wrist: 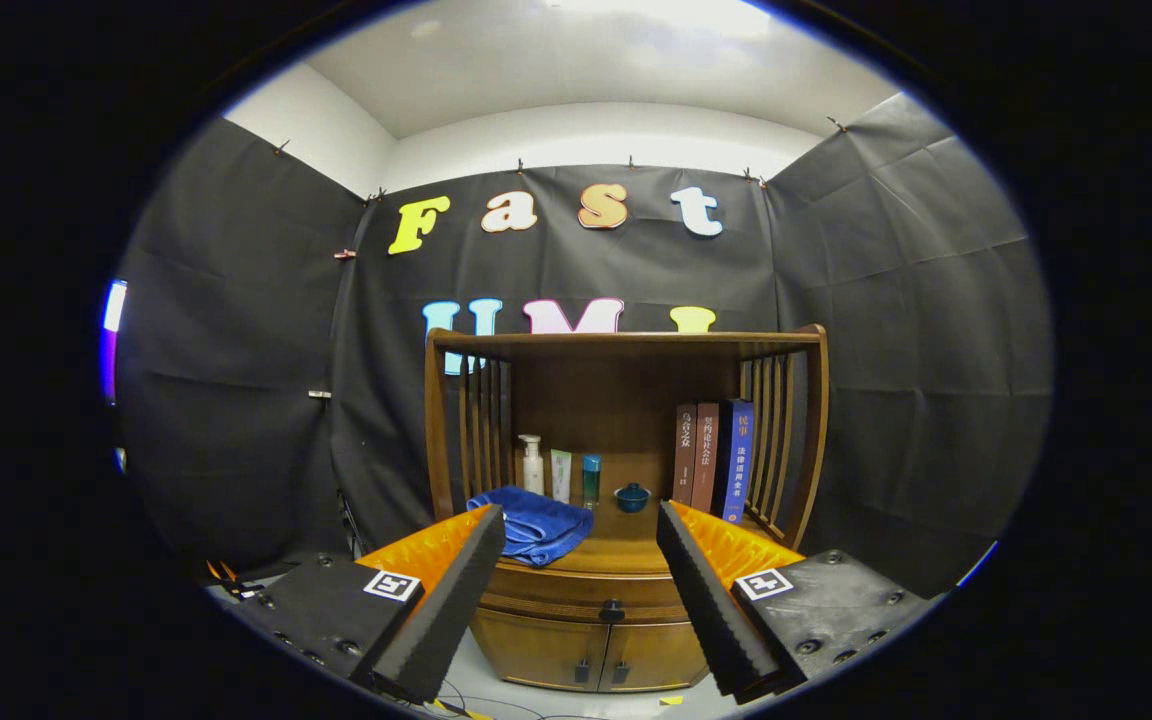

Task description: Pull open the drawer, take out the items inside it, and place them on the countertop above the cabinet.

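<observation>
Fingers stand wide apart, holding nothing, as we face the wooden cabinet. Between them we see the closed drawer with its dark knob, under the worktop, where a blue towel lies at the left front edge.

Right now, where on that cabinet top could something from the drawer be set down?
Bare wood shows on the countertop in front of the small blue pot, between the blue towel and the books. The bottles crowd the back left. The gripper is open, short of the closed drawer.
</observation>
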### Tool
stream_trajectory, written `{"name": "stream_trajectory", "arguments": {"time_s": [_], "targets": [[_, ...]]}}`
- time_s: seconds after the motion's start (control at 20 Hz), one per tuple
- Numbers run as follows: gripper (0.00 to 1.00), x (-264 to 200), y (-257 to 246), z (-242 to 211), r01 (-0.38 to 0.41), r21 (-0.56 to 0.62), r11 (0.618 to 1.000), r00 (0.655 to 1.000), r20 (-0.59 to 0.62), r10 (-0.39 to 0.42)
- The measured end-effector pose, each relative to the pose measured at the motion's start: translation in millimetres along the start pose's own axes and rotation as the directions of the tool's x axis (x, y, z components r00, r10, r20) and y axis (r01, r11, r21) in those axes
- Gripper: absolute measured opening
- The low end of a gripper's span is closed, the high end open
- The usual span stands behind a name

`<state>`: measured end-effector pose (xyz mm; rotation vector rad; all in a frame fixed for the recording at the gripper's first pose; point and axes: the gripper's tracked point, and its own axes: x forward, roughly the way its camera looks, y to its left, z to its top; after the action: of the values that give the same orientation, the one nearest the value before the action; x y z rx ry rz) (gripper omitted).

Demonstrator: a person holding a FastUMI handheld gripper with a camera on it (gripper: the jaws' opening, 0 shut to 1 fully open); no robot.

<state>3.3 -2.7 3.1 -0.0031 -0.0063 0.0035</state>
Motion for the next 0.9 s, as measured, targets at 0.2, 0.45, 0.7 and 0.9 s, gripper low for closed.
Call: {"name": "stream_trajectory", "arguments": {"time_s": [0.2, 0.45, 0.7, 0.9], "targets": [[0.99, 3, 1, -2, 0.001, -0.003, 1.0, 1.0, -0.009, -0.001], [0.99, 3, -5, -4, 0.006, -0.01, 1.0, 1.0, -0.019, -0.006], [0.99, 13, -8, -17, -0.001, 0.005, 1.0, 0.999, -0.044, 0.001], [0.99, 28, -13, -42, 0.003, 0.012, 1.0, 0.996, -0.089, -0.002]]}}
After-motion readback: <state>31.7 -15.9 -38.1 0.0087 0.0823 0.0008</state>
